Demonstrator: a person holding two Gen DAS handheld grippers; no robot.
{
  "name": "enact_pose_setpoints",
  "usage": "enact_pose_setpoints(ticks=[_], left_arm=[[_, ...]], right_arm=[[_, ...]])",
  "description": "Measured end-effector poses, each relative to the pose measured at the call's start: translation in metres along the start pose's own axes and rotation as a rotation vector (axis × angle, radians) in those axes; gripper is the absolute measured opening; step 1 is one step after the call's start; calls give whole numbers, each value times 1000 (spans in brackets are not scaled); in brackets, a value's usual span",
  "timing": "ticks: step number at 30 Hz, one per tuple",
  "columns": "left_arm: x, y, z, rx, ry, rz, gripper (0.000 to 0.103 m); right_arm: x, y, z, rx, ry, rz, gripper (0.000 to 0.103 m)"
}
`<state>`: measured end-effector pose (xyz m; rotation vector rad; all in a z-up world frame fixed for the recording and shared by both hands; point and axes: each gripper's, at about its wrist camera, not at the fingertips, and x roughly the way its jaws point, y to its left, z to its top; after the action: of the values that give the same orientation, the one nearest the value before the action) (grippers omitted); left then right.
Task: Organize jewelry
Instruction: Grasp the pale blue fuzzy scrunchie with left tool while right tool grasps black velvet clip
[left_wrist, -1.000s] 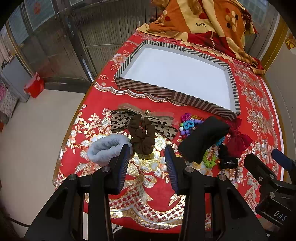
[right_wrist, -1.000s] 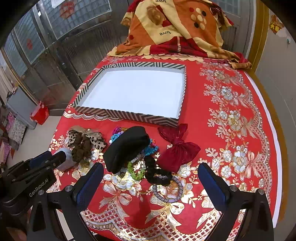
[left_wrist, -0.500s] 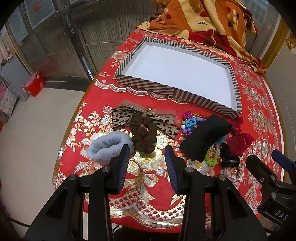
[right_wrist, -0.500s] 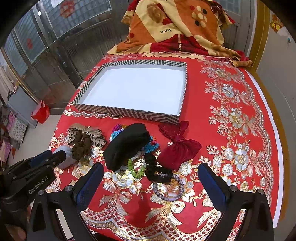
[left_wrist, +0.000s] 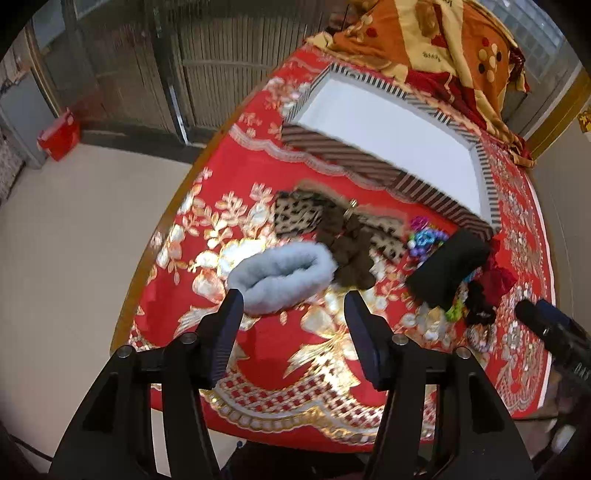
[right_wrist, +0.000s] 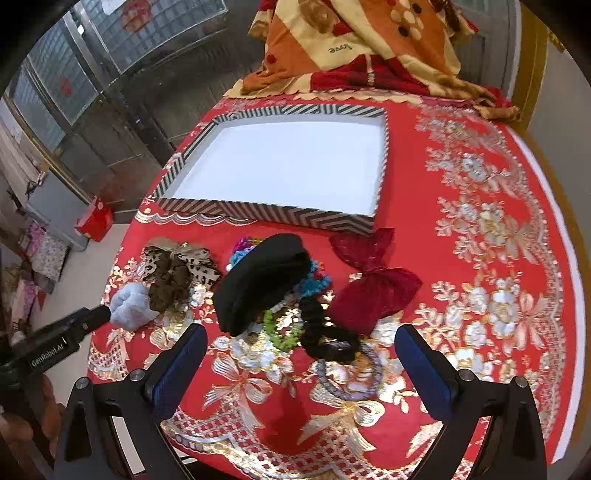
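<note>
Spreading its jaws wider than a moment ago, the left gripper (left_wrist: 293, 308) has swung across the red and gold embroidered tablecloth (left_wrist: 280, 354) so that the fluffy pale blue scrunchie (left_wrist: 282, 275) now sits just ahead of its tips, where before the brown fabric scrunchie (left_wrist: 349, 254) lay straight in front. Nothing is between the jaws yet. My reading is that the blue scrunchie is the chosen first pick, and the wider opening suits its bulk.

The right gripper (right_wrist: 301, 350) hangs with its blue pads far apart and empty, above the main heap: a black fabric headband (right_wrist: 258, 282), a dark red lace bow (right_wrist: 373, 284), a black hair tie (right_wrist: 325, 332) and green beads (right_wrist: 280, 328) just ahead of it.

Beyond both grippers, the shallow white tray with a striped rim (right_wrist: 266, 216) holds nothing, so the sorting has not truly begun.

Readable writing: "GenRobot.AI" on the left gripper's body (right_wrist: 48, 352) seen from the right wrist, "DAS" partly visible on the right gripper's body (left_wrist: 576, 369), and "love", upside down, on the orange blanket (right_wrist: 338, 48).
</note>
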<state>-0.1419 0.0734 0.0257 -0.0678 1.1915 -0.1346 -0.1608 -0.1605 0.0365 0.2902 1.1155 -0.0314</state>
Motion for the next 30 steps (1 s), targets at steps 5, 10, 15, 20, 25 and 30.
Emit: enact_pose_setpoints(ticks=[5, 10, 15, 20, 25, 30], left_arm=[[12, 6, -2, 3, 38, -46, 58], [23, 6, 7, 37, 34, -58, 63], [35, 7, 16, 109, 28, -21, 63], [47, 8, 22, 168, 28, 4, 63], [56, 12, 26, 176, 28, -13, 61], [61, 23, 32, 125, 40, -47, 30]], right_arm=[[11, 7, 11, -17, 5, 35, 101], [27, 10, 24, -26, 17, 51, 101], [46, 6, 36, -14, 42, 53, 100], [63, 6, 45, -8, 67, 62, 86], [82, 8, 45, -2, 109, 104, 52], [84, 7, 42, -4, 90, 165, 26]])
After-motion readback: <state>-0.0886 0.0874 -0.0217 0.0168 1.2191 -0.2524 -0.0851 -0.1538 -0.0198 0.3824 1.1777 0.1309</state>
